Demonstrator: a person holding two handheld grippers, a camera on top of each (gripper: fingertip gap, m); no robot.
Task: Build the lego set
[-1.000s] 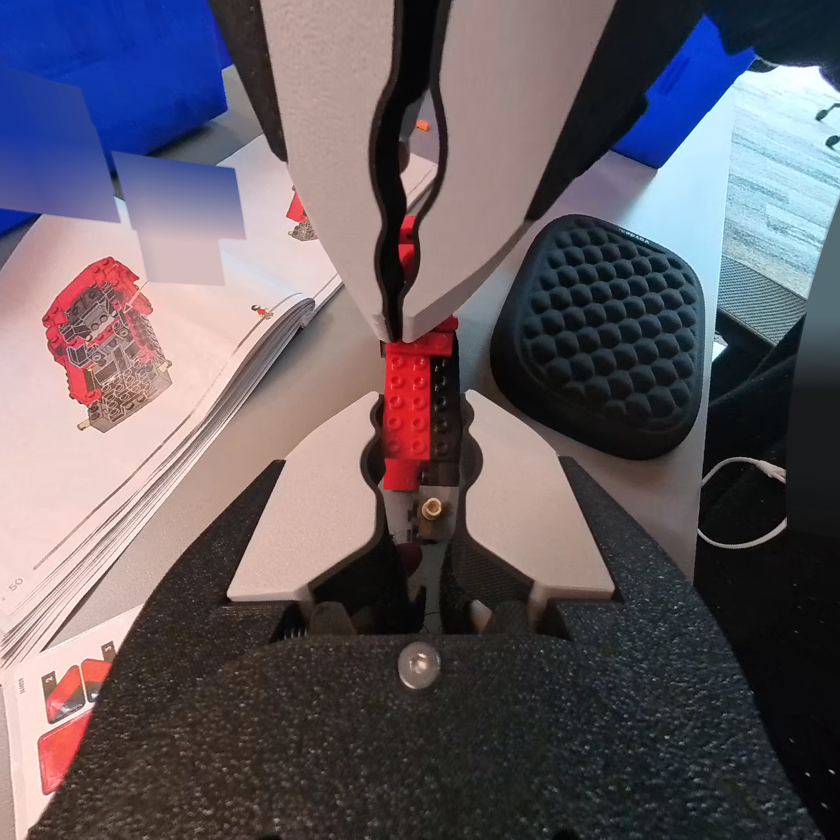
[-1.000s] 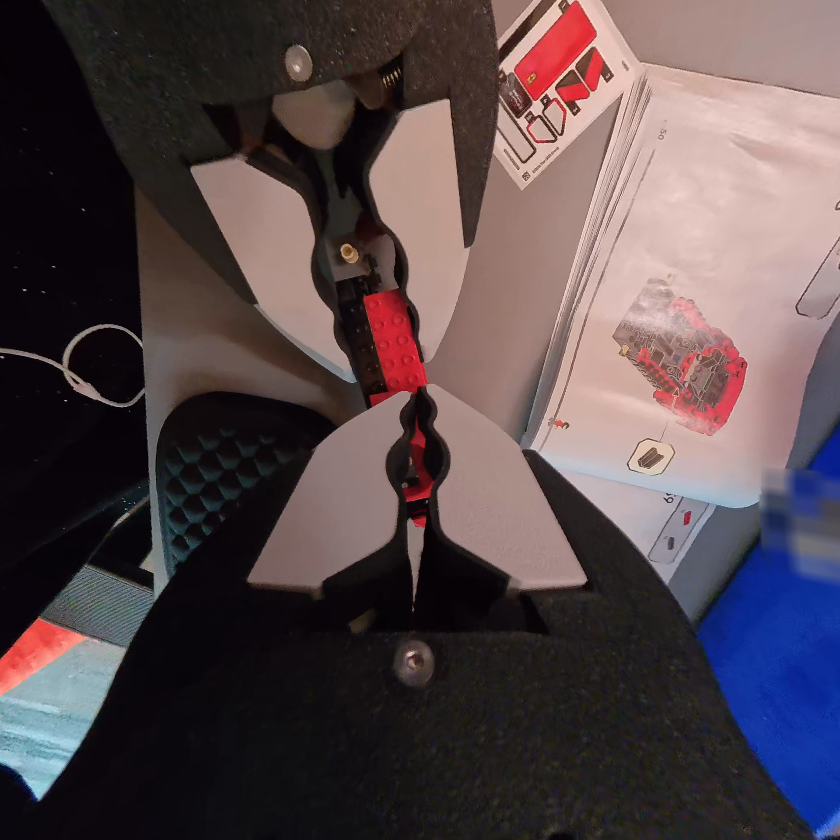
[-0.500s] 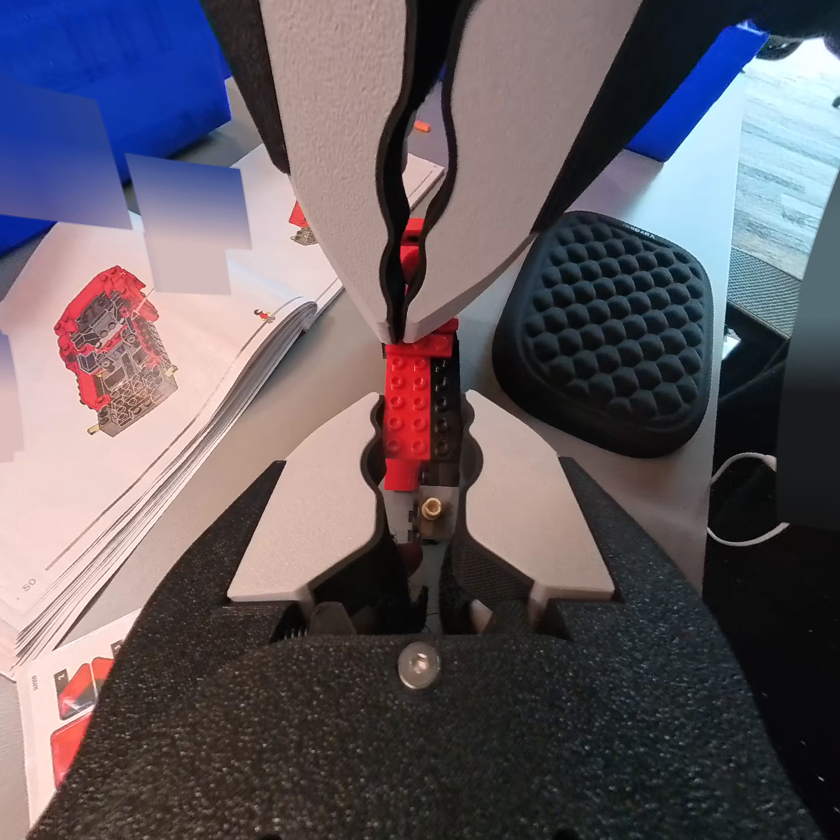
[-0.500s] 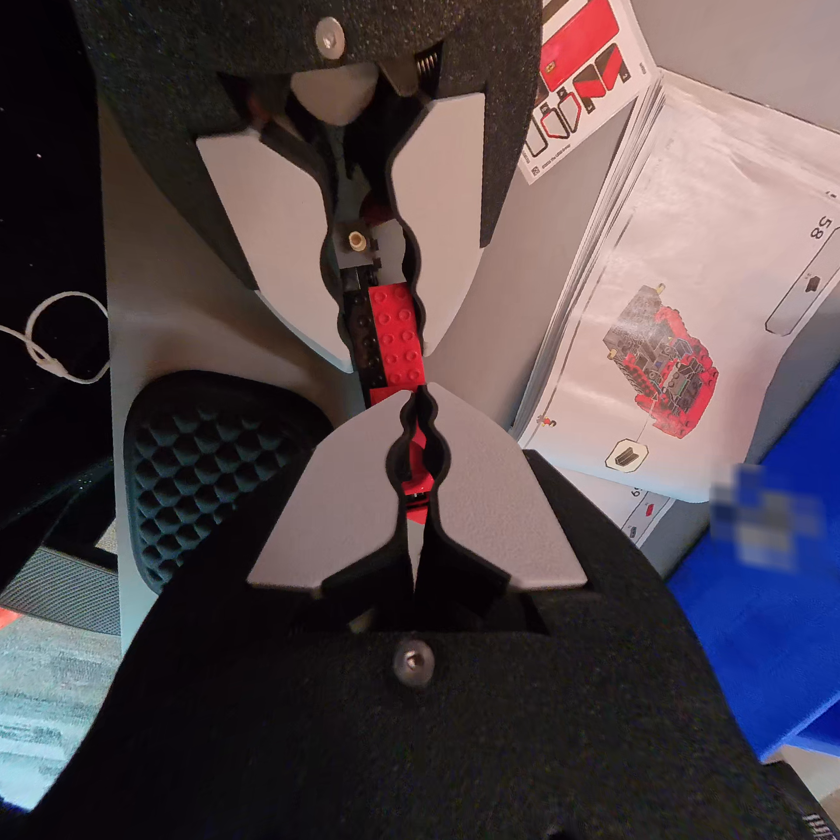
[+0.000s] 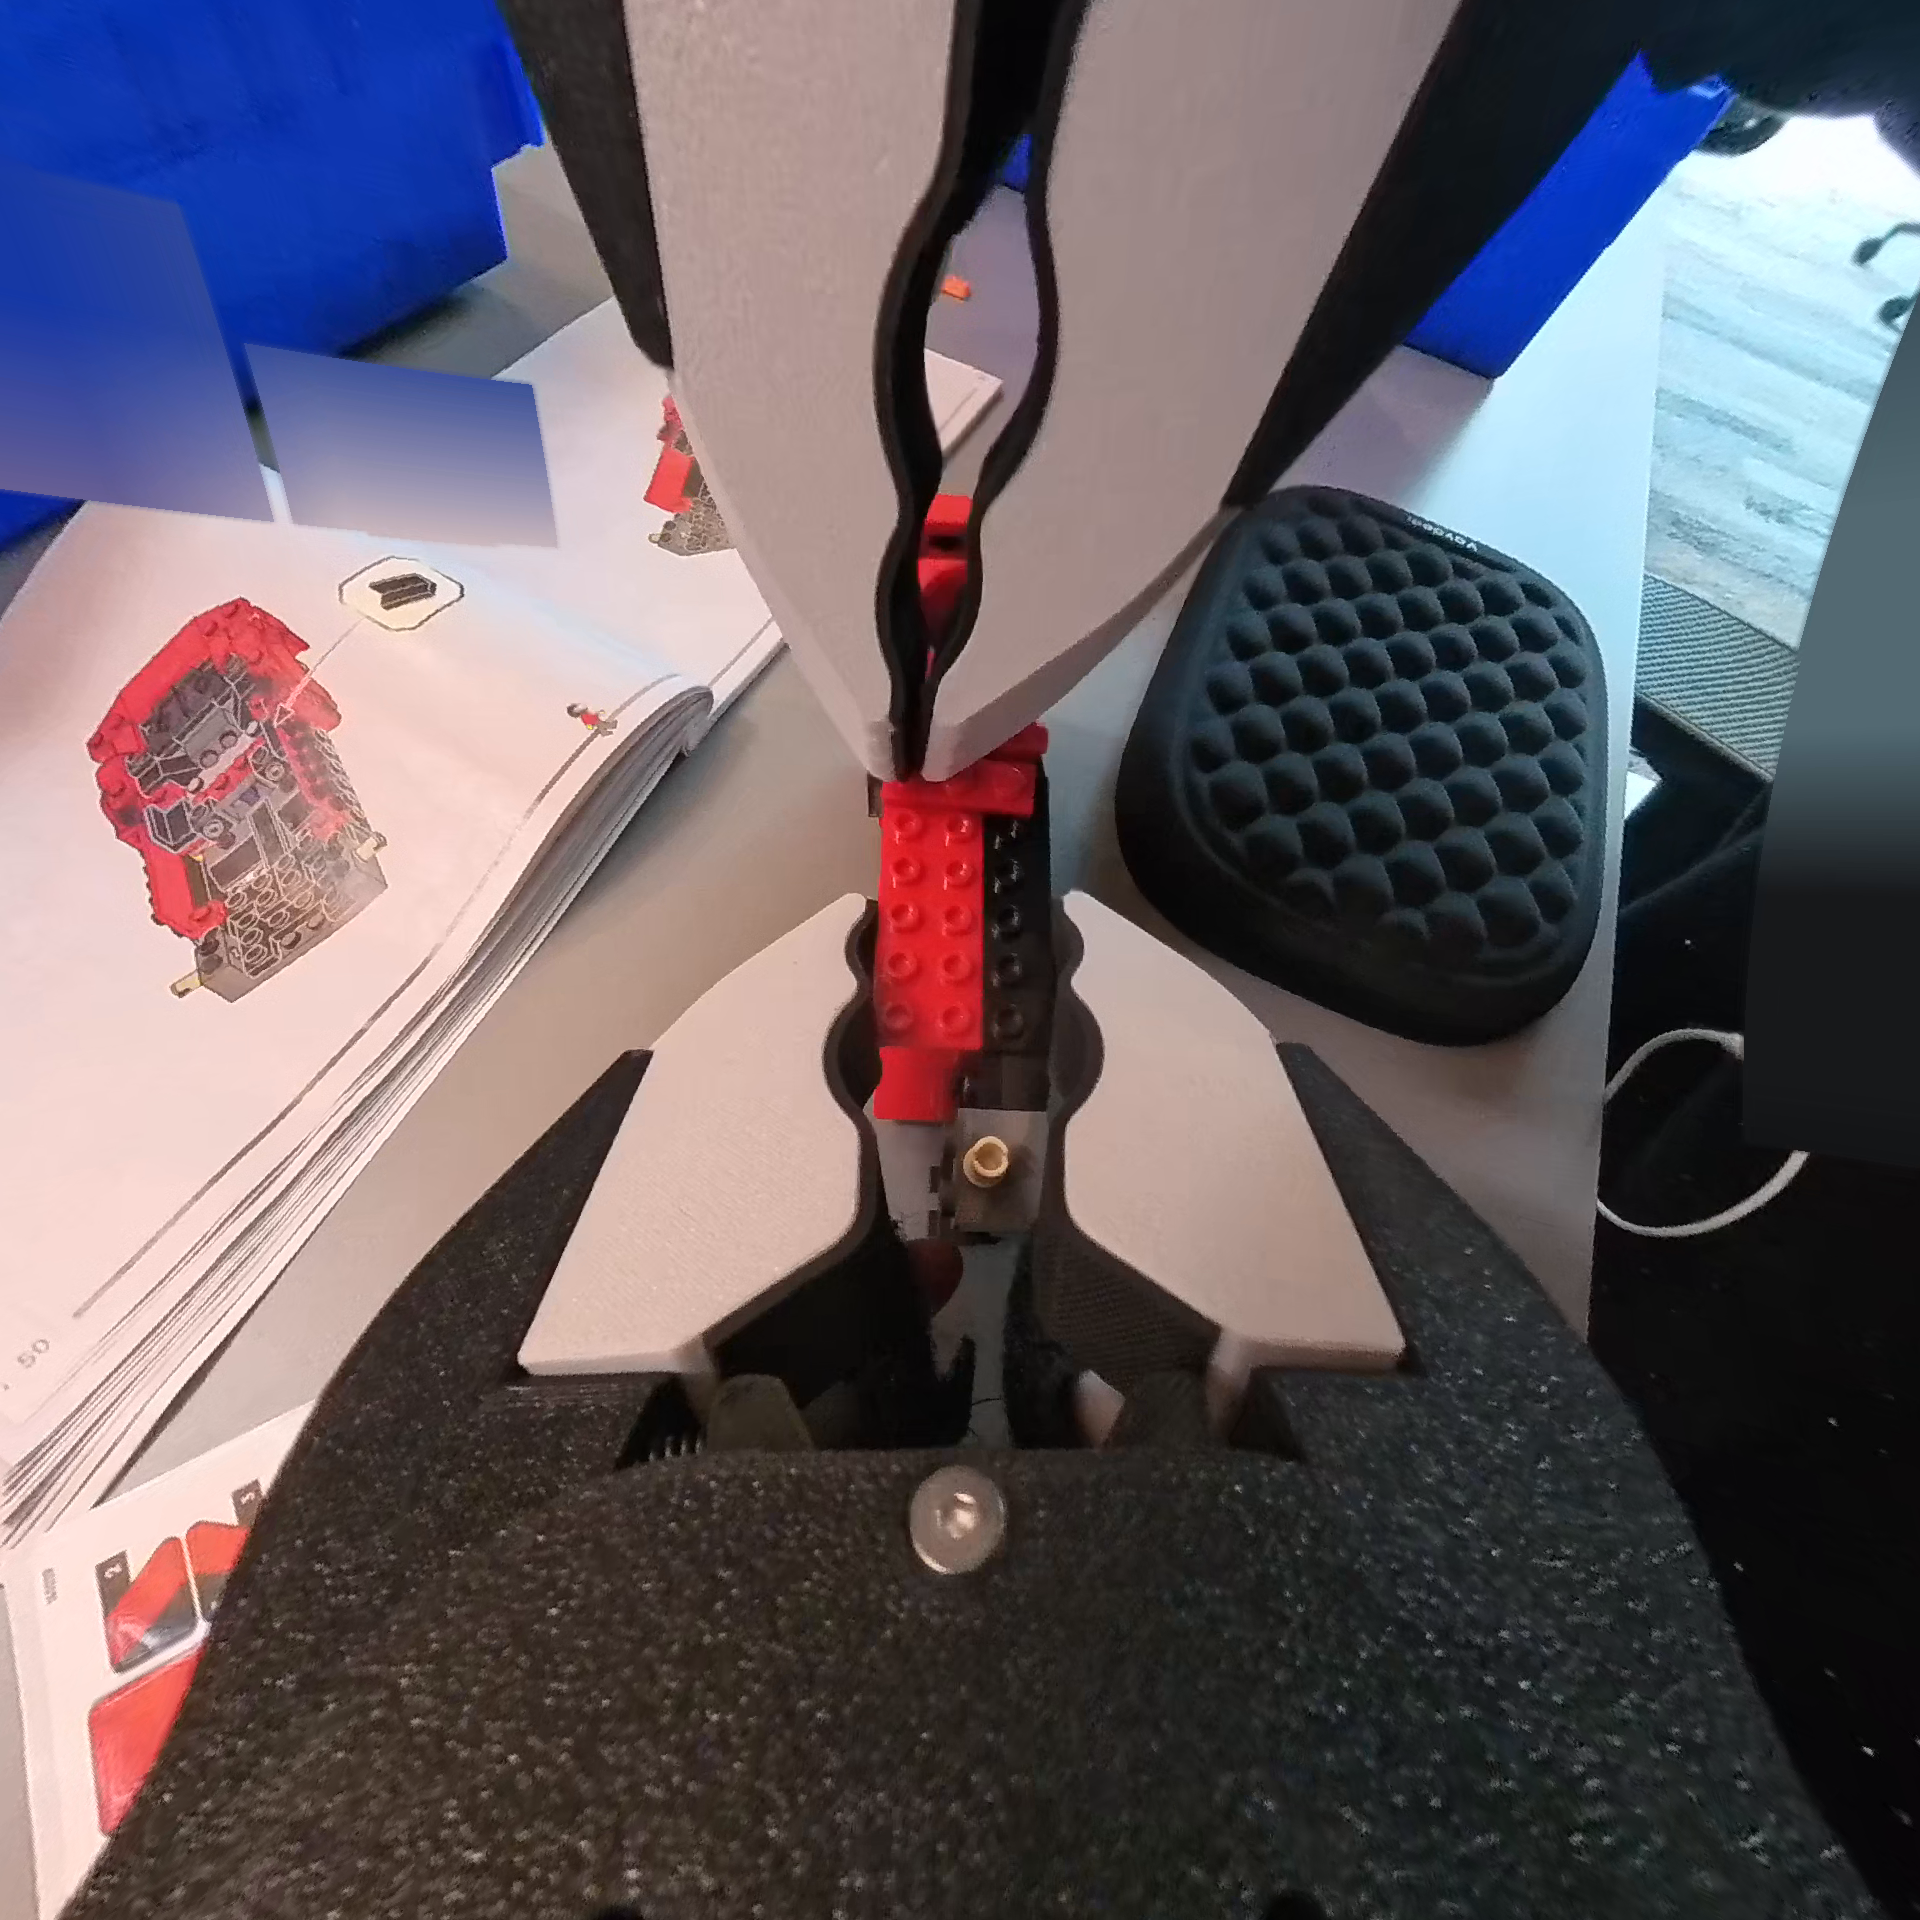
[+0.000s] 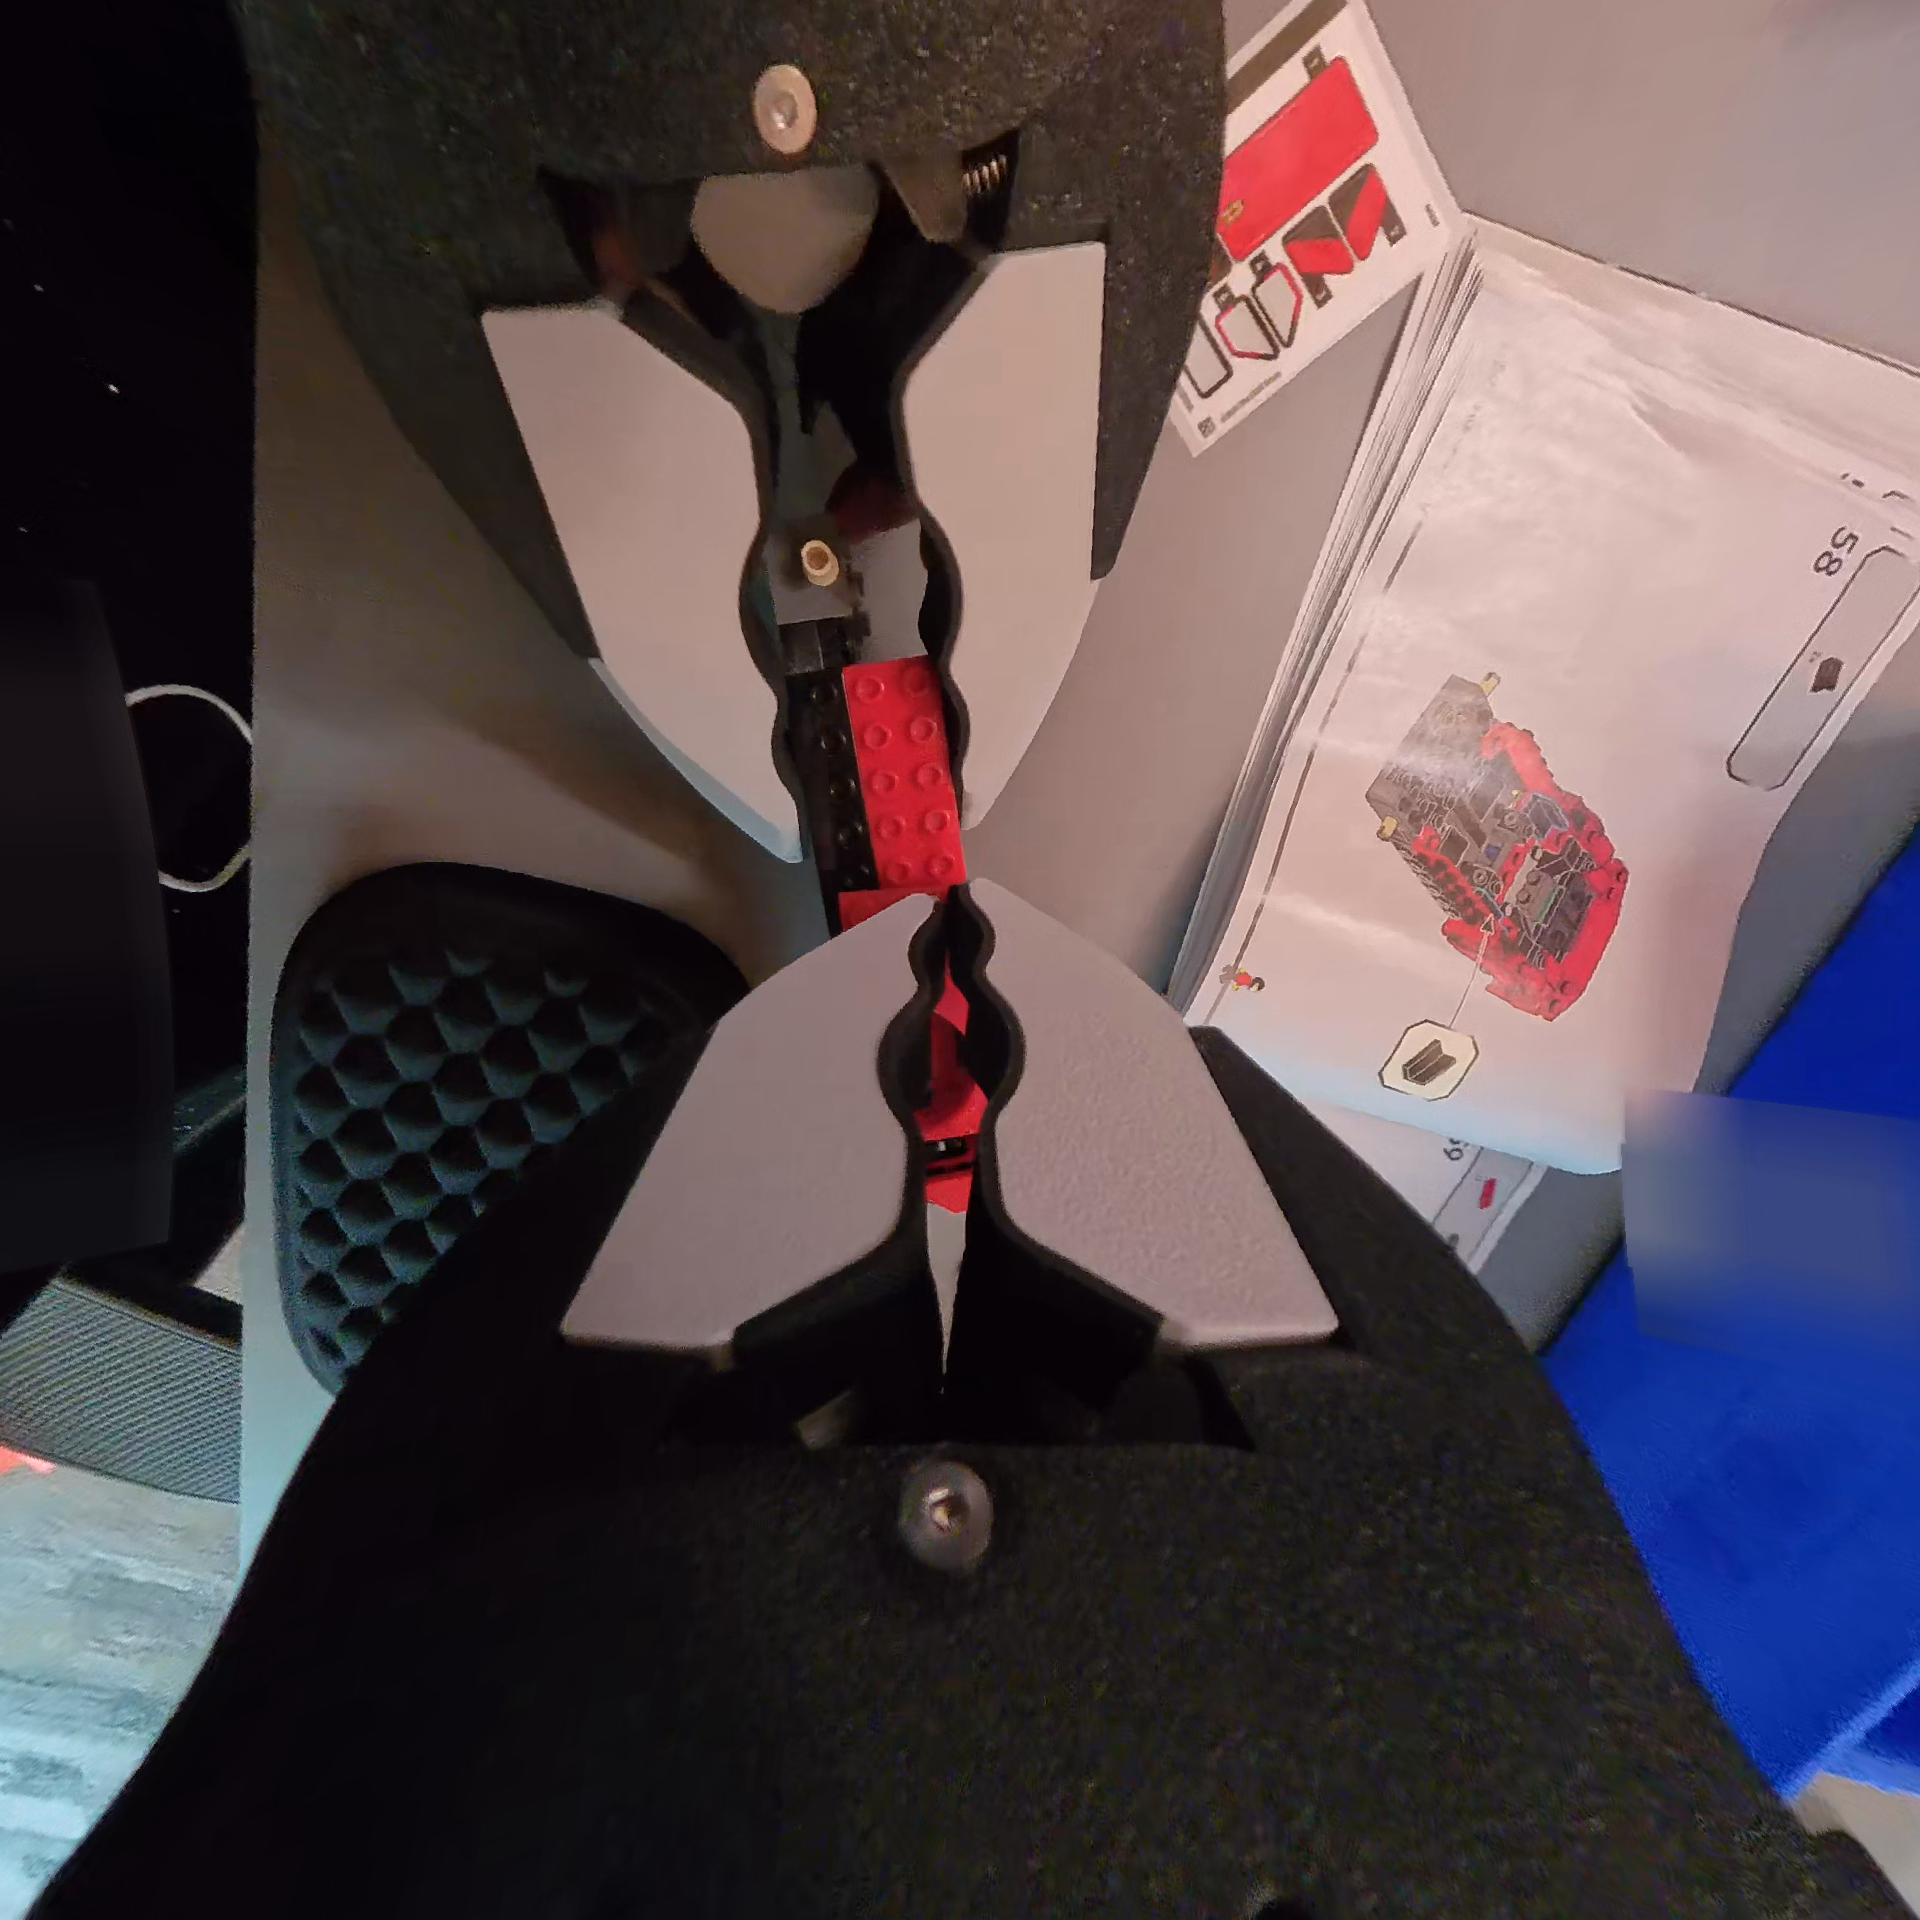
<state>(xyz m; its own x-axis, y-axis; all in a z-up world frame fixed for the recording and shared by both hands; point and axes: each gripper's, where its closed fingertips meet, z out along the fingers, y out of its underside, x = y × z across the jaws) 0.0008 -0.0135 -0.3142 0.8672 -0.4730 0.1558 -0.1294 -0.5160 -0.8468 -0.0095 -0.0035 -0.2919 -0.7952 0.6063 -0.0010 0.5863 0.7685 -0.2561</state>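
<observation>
A red and black lego assembly [image 5: 956, 935] with a grey end and a tan pin is clamped in my left gripper [image 5: 966, 904], held above the grey table. My right gripper [image 5: 914, 764] comes in from the top of the left wrist view and is shut on a small red piece [image 5: 940, 561] at the far end of the assembly. In the right wrist view, my right gripper [image 6: 953, 891] is shut on that red piece [image 6: 951, 1091]. The left gripper [image 6: 883, 836] faces it and holds the assembly [image 6: 894, 779]. The joint between piece and assembly is hidden by the fingertips.
An open instruction booklet [image 5: 312, 831] [image 6: 1507, 831] lies on the table [image 5: 1455, 436], with a sticker sheet [image 5: 135, 1621] [image 6: 1299, 208] beside it. A black padded rest [image 5: 1371, 779] [image 6: 468, 1091] lies near the table edge. Blue bins [image 5: 260, 156] stand behind. A white cable [image 5: 1683, 1143] hangs off the edge. My left and right fingertips are right by each other.
Both grippers keep their holds. The joined pair has shifted slightly over the table, so the booklet and padded rest move in view. The left gripper sits lower in the right wrist view.
</observation>
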